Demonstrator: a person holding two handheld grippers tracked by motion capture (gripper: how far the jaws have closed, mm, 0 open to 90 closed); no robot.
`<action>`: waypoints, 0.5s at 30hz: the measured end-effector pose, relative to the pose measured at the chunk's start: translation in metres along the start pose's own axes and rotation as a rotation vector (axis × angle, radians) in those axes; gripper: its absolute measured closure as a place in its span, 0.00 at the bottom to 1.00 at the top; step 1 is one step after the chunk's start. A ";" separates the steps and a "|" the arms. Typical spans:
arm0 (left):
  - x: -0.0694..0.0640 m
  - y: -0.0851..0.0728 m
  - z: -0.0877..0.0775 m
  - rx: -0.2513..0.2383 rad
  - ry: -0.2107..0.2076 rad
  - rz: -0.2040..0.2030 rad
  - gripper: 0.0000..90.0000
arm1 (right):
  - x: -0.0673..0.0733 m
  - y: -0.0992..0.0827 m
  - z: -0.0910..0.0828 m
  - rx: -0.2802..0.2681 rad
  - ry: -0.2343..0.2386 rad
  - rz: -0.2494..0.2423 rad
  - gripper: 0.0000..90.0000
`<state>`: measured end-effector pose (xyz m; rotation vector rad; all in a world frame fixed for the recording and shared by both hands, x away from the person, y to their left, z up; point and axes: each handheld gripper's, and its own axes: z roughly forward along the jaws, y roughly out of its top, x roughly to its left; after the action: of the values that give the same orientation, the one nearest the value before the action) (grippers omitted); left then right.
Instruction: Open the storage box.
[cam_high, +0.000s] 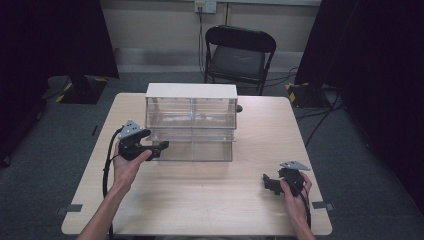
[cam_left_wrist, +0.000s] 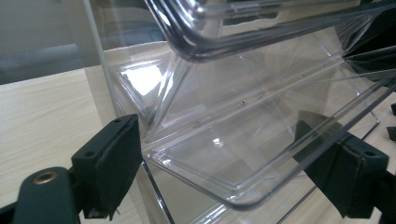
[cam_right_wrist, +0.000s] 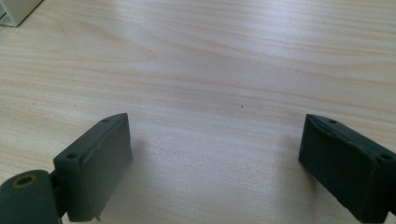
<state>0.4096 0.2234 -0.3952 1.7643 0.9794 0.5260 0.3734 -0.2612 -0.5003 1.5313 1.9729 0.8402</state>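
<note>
Clear plastic drawer cabinet (cam_high: 191, 122), far centre of pale wooden table (cam_high: 200, 200): our left gripper (cam_high: 162, 146), jaws wide, straddles its lower-left drawer front, seemingly to grasp; right gripper (cam_high: 267, 181), wide, empty, waits near-right.

1. Table (cam_high: 200, 200): pale wood grain, smooth, matt.
2. Drawer unit (cam_high: 191, 132): clear glossy plastic, with a white top.
3. Chair (cam_high: 239, 52): black, with a glossy seat.
4. Floor (cam_high: 45, 165): grey carpet, rough.

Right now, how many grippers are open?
2. The left gripper is open at the clear drawer box, its jaws either side of the bottom drawer's corner. The right gripper is open over bare table.
</note>
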 end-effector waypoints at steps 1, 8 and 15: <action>0.000 0.000 -0.001 0.002 -0.002 0.003 0.17 | 0.000 0.000 0.000 0.000 -0.002 0.001 0.10; 0.001 0.005 -0.003 -0.012 -0.012 -0.003 0.17 | 0.000 0.000 0.000 0.000 -0.001 0.001 0.10; 0.000 0.011 -0.005 -0.020 -0.012 0.000 0.15 | 0.000 0.000 0.000 0.000 -0.001 0.001 0.10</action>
<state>0.4102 0.2245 -0.3831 1.7477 0.9626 0.5234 0.3735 -0.2611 -0.5004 1.5323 1.9714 0.8397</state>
